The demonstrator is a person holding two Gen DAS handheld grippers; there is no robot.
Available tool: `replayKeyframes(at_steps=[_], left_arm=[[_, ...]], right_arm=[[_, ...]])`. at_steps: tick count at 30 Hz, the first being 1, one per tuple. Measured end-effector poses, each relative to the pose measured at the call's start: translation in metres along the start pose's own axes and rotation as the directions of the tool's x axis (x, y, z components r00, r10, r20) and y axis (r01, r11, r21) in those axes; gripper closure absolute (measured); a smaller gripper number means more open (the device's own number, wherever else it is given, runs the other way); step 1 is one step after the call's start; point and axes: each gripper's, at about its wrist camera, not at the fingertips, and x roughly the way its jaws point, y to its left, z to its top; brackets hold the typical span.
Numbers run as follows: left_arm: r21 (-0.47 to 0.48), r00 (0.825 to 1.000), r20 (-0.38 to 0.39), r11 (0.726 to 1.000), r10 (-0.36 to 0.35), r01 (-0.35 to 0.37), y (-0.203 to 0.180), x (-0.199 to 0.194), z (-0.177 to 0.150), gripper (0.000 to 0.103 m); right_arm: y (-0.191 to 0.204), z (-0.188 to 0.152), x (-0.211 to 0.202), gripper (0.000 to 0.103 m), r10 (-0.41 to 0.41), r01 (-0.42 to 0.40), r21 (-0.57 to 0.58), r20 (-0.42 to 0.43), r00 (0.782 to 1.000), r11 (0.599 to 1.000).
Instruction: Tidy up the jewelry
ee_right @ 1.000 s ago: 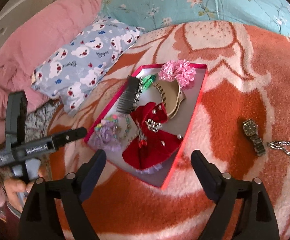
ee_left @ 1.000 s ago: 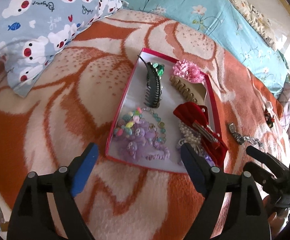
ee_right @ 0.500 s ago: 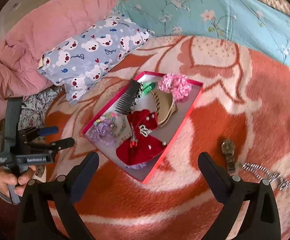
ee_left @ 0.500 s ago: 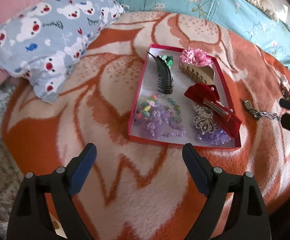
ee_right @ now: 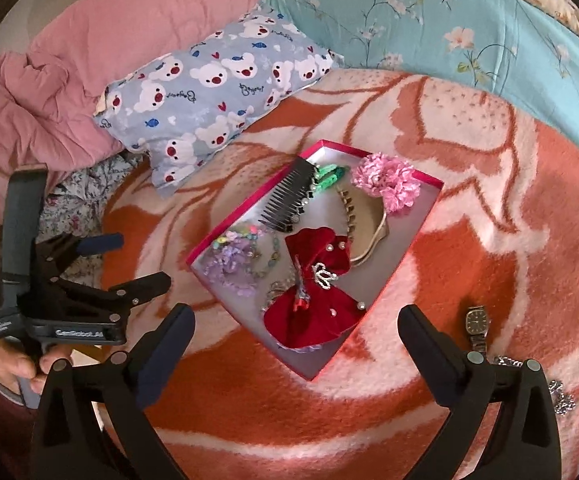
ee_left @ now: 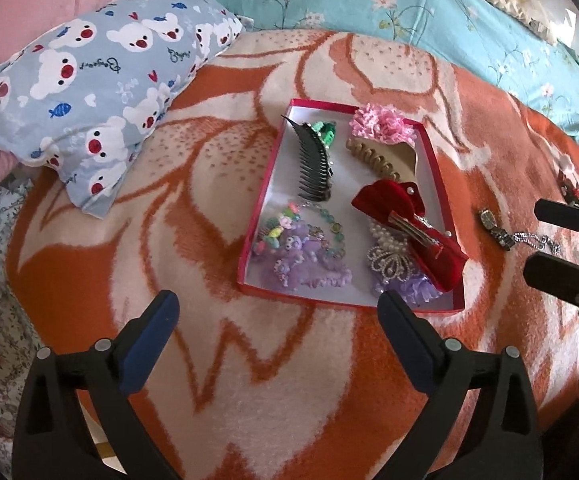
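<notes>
Both pairs of tongs have just been opening and now stand spread wide with nothing between the jaws: the left tongs (ee_left: 273, 320) hang over bare blanket just short of the near edge of the red box (ee_left: 435, 160), and the right tongs (ee_right: 295, 334) hover over the box's near corner. Compared with a second ago, both views take in more of the bed, so the hands have drawn back and up from the box. Inside it lie a black comb (ee_right: 287, 200), a pink flower clip (ee_right: 387, 182), a red velvet bow (ee_right: 315, 292) and purple beaded pieces (ee_left: 301, 256). Still out on the orange blanket (ee_right: 489, 208), toward the bed's right side, rest the wristwatch (ee_right: 476, 326) and a silver chain (ee_left: 533, 239) beside it. The retreat probably means a piece has just been dropped off, leaving the watch and chain to collect.
</notes>
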Motion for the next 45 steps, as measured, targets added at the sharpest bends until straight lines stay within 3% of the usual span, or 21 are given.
replayKeyframes(at_steps=[13, 45], left_arm=[[0.024, 1.000, -0.013, 1.000, 0.017, -0.016, -0.012, 0.010, -0.005, 0.003], [0.031, 1.000, 0.012, 0.999, 0.025, -0.026, -0.007, 0.007, -0.005, 0.003]], right_arm=[[-0.029, -0.009, -0.010, 0.001, -0.020, 0.018, 0.083, 0.033, 0.999, 0.996], [-0.017, -0.014, 0.011, 0.001, -0.010, 0.011, 0.035, -0.021, 1.000, 0.999]])
